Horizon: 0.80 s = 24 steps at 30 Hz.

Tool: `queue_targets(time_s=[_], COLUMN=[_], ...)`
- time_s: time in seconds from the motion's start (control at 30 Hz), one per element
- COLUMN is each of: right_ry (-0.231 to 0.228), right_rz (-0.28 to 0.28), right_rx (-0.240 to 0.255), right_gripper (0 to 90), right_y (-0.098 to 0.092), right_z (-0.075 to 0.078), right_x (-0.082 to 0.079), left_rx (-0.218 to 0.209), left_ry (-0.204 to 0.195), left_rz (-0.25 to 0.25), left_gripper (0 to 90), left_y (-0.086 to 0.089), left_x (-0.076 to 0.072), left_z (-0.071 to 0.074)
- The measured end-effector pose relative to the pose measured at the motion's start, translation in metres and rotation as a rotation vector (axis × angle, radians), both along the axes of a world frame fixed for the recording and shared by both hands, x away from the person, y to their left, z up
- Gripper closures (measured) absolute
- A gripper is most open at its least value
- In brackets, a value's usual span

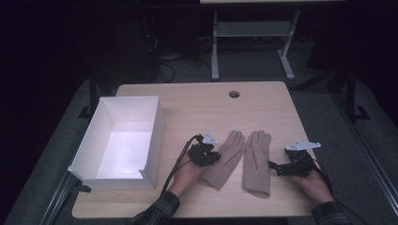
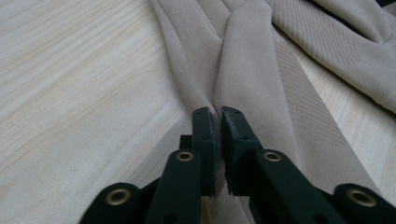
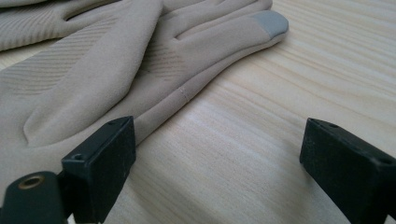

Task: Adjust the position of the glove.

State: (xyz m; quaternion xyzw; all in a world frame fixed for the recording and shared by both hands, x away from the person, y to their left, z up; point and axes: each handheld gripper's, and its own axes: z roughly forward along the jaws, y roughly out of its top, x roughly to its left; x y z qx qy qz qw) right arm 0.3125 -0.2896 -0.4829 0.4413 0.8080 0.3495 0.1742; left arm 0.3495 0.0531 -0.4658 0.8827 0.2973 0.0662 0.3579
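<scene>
Two beige gloves on the table: left glove [image 1: 226, 159] and right glove [image 1: 257, 161], flat, side by side near mid-table, fingers pointing away from the person, nearly touching along their inner edges. Left gripper [image 1: 213, 157] at the left glove's outer edge, jaws pressed almost together on a raised fold of its fabric [image 2: 217, 100]. Right gripper [image 1: 273, 166] just beside the right glove's outer edge, jaws spread wide, one pad [image 3: 105, 163] against the glove's edge, the other over bare wood; nothing pinched.

Open wood beyond the fingertips up to the far edge, and a free strip along the near edge under the cuffs. Bare table to the right of the right gripper, as far as the right edge.

White box [image 1: 141, 176], open-topped, at the table's left side, well apart from the gloves, its near left corner overhanging the table edge. Small round hole [image 1: 234, 94] in the tabletop near the far edge. Black cables trailing from both grippers toward the person's sleeves.

Table [image 1: 197, 103] of pale wood grain, evenly lit; room around dark, grey floor, a white-legged frame [image 1: 253, 33] behind.
</scene>
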Motion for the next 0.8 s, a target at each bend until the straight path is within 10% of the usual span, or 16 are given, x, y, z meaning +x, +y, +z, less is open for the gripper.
queue_targets(time_s=[0.3,0.53,0.8], right_ry=[0.021,0.057,0.098], right_rz=[0.038,0.203,0.288], right_rx=[0.002,0.073,0.105], right_gripper=[17.3,69.7,89.9], right_y=[0.001,0.01,0.022], right_z=[0.004,0.013,0.012], right_x=[-0.002,-0.008,-0.008], left_rx=[-0.074,-0.124,-0.173], left_ry=[0.033,0.011,0.009], left_rz=[0.025,0.057,0.101], left_gripper=[86.5,86.5,86.5], left_y=[0.008,0.021,0.032], left_x=[0.004,0.007,0.011], left_z=[0.004,0.014,0.02])
